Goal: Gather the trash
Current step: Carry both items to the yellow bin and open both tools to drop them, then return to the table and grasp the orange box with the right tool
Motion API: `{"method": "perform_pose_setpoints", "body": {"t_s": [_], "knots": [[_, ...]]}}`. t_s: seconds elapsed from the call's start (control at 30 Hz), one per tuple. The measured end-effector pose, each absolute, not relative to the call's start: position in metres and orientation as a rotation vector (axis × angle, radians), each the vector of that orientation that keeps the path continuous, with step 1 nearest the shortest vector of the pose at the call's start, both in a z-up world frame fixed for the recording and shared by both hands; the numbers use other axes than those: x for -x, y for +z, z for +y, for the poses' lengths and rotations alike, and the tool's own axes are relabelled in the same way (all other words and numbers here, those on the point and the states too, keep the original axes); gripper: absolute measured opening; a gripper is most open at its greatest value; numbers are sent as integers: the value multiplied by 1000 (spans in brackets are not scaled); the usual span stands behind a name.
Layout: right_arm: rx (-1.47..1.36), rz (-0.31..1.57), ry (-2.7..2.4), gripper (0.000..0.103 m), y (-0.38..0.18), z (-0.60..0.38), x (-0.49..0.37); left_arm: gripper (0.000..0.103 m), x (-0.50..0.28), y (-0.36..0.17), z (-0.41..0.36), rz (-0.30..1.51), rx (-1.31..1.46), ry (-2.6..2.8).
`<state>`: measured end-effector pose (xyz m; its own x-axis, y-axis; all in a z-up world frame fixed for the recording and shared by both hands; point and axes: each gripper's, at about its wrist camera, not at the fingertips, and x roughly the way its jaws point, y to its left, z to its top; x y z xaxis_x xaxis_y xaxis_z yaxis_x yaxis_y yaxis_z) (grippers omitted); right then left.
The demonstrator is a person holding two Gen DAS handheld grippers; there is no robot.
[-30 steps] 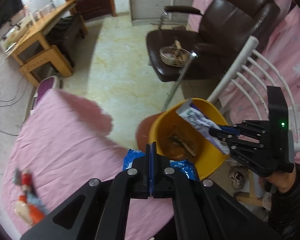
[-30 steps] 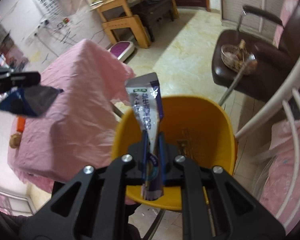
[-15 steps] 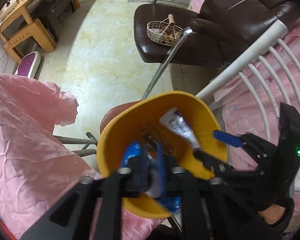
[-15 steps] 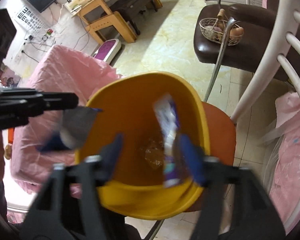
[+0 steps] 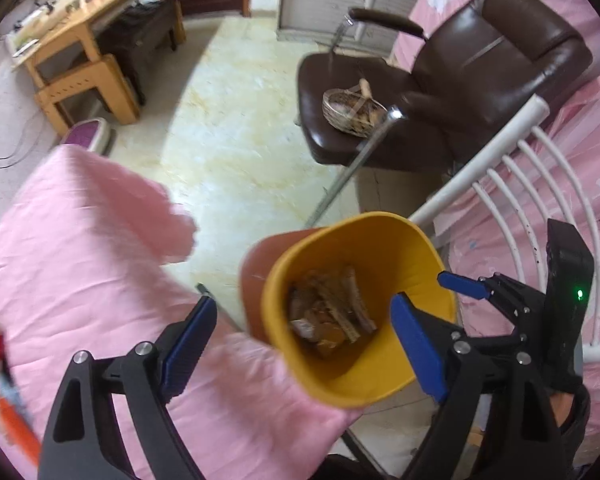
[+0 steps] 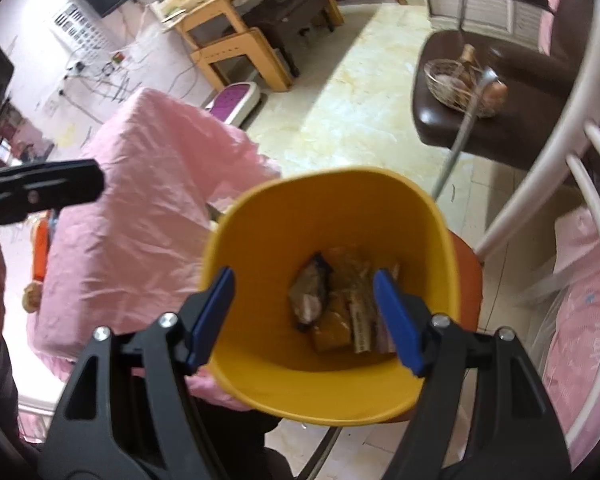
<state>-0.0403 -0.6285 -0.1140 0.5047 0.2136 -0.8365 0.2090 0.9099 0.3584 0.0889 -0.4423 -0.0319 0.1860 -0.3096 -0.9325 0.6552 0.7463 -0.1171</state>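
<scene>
A yellow bin (image 5: 384, 376) stands on an orange stool (image 5: 256, 272) beside the pink-covered table (image 5: 80, 264). Wrappers and scraps (image 5: 332, 312) lie at the bin's bottom, also seen in the right wrist view (image 6: 340, 308). My left gripper (image 5: 304, 344) is open and empty, above the bin's near rim. My right gripper (image 6: 312, 316) is open and empty, over the bin (image 6: 260, 240); it shows in the left wrist view (image 5: 472, 288) at the bin's right rim. The left gripper's arm (image 6: 40, 192) shows at the left in the right wrist view.
A brown armchair (image 5: 460, 92) with a wicker basket (image 5: 352, 112) stands beyond the bin. A white bed rail (image 5: 512, 184) and pink bedding are at the right. Orange and red items (image 5: 0, 392) lie at the table's left edge. A wooden desk (image 5: 84, 48) is far left.
Both grippers opened and dropped their loads into the bin: the left let go of the blue wrapper, the right the white and purple packet. Both now hang empty over it.
</scene>
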Motion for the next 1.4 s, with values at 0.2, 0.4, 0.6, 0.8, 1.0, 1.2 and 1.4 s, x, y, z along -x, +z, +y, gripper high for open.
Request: {"method": "perform_pose_setpoints", "body": {"t_s": [0.2,0.4,0.6,0.8,1.0,1.2,1.4], "knots": [[-320,1035,102,81,-70,-559,16,84,-109,10,-348,1153,-350,-584],[-212,1019,247,82,-32,-473,-14,84,-138,38,-219,1136,-301,-400],[-133,1036,381,88,-14,-382,-43,84,-156,39,-115,1160,-215,-282],[-105,1084,479,88,-16,-307,-70,84,-170,19,-64,1202,-145,-255],[-47,1138,542,88,-24,-241,-85,84,-186,-2,-41,1255,-42,-268],[51,1195,527,89,-40,-198,-95,83,-198,-17,-46,1281,8,-330],[143,1177,486,70,-44,-182,-93,72,-197,-16,-63,1285,-15,-389]]}}
